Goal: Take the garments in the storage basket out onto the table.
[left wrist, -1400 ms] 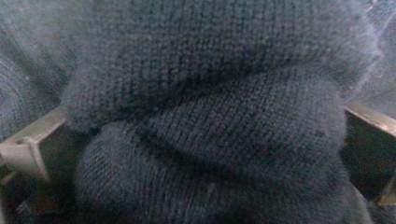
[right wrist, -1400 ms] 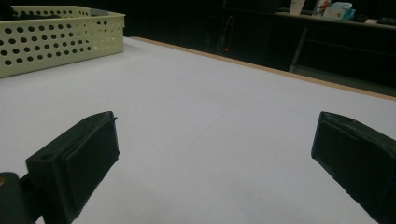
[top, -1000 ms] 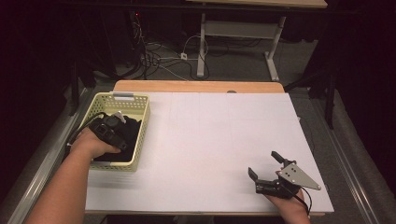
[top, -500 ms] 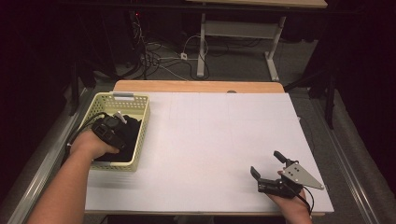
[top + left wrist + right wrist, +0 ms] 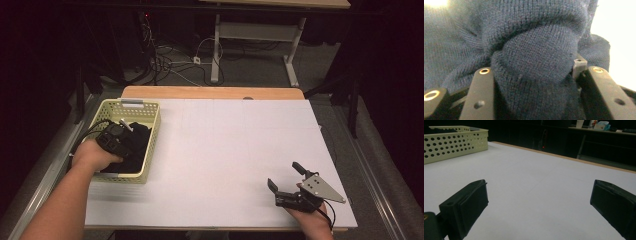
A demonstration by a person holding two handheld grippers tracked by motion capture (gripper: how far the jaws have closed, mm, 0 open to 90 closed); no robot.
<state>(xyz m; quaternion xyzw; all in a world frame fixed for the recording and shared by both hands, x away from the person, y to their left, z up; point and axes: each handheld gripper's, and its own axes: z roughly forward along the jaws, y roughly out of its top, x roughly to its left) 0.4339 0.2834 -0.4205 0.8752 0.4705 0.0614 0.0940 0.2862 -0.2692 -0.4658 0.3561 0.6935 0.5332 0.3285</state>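
Reaching into the pale yellow basket [image 5: 150, 145] at the left edge of the table [image 5: 225, 150], I am working my left gripper [image 5: 117, 142] down into the dark navy knit garment [image 5: 536, 62] that is lying bunched inside it. My left gripper's jaws have just been closing, and a thick fold of the knit is sitting squeezed between them, bulging up out of the gap in the left gripper view, so I am pinching the garment. In the high view the garment [image 5: 139, 142] is showing as a dark heap against the basket's perforated wall. I am holding my right gripper [image 5: 287, 181] low over the near right part of the white table top, well apart from the basket, with its jaws spread wide and nothing between them.
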